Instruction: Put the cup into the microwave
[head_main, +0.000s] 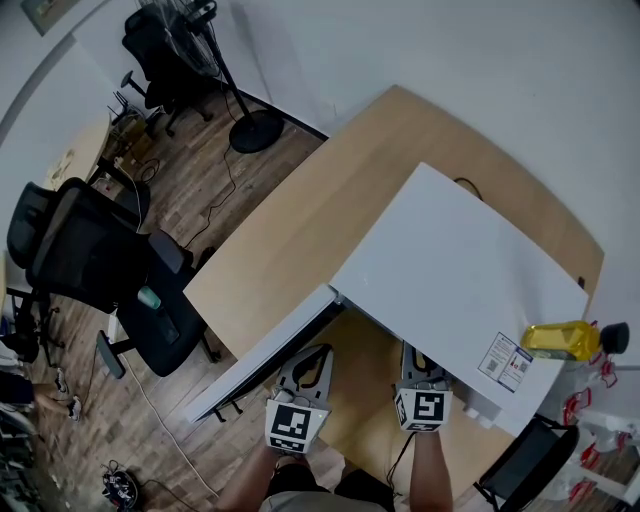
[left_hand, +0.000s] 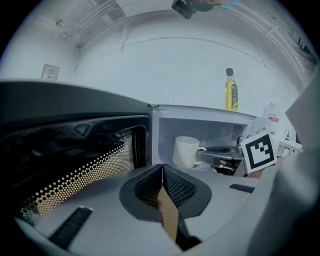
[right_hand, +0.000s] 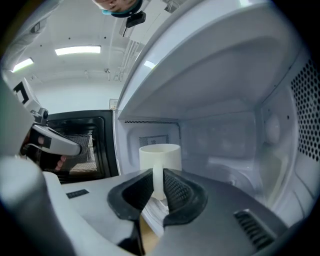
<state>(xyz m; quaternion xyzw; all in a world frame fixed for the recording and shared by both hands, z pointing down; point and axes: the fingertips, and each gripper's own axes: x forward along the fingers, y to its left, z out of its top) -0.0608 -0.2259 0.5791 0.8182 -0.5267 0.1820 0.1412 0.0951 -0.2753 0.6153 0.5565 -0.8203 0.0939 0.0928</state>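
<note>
Office, swivel chairs (head_main: 85, 250), wooden desk (head_main: 290, 240), floor fan (head_main: 255, 130)

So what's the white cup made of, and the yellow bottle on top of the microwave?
The cup looks like glazed ceramic: plain white, thick-walled and softly shiny, though hard plastic is possible. The bottle is see-through with yellow inside, so it's clear plastic or glass; I cannot tell which.

Bright, even light — fisheye-warped, dark corners
</note>
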